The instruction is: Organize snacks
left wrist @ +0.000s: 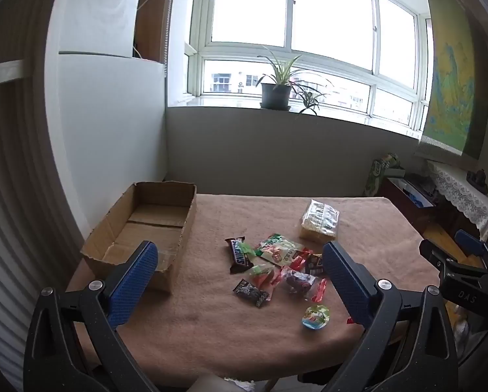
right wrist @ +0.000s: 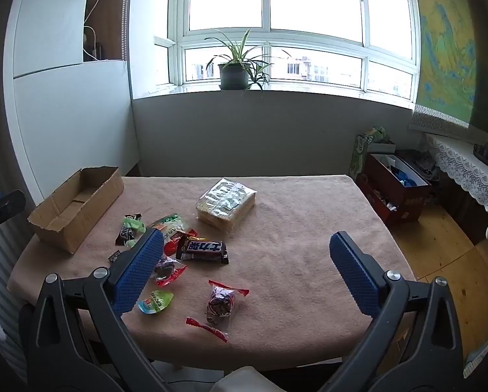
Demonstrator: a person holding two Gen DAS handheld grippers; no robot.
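Observation:
An empty open cardboard box [left wrist: 152, 219] [right wrist: 75, 202] sits at the table's left. Several snacks lie in a loose pile mid-table: a Snickers bar [left wrist: 240, 254] [right wrist: 126, 230], a second dark chocolate bar [right wrist: 202, 250], a green-white packet [left wrist: 278, 248], a jelly cup [left wrist: 315, 317] [right wrist: 155, 302], a dark sweet in a red-ended wrapper [right wrist: 222, 303]. A clear pack of crackers [left wrist: 320, 220] [right wrist: 227, 204] lies farther back. My left gripper [left wrist: 240, 271] is open and empty above the near table. My right gripper [right wrist: 247, 261] is open and empty, also seen at right in the left wrist view [left wrist: 466, 261].
The table has a tan cloth [right wrist: 293, 228]. A potted plant [right wrist: 234, 72] stands on the window sill. A red-brown box with items [right wrist: 397, 192] sits on the wooden floor at right, by a lace-covered shelf [right wrist: 466, 170].

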